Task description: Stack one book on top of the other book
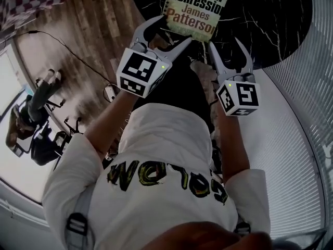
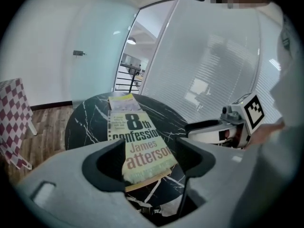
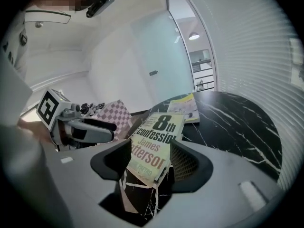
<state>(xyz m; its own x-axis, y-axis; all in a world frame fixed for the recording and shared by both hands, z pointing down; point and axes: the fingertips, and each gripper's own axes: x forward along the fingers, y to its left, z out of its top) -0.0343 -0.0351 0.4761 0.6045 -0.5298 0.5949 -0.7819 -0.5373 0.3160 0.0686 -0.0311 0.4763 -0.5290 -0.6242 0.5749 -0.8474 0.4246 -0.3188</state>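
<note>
Left gripper [image 1: 176, 29] and right gripper [image 1: 224, 41] both hang with jaws spread and nothing between them, at the near rim of the black marble table [image 1: 270, 25]. Just past their tips lies the paperback [image 1: 195, 9] (cover up). Close behind it rests a yellow book [image 2: 121, 101].

You have bare round black marble table [image 2: 85, 122] either side of the pale paperback book [image 2: 140, 141]; a yellow-covered book [image 2: 122, 101] blocks just beyond.
</note>
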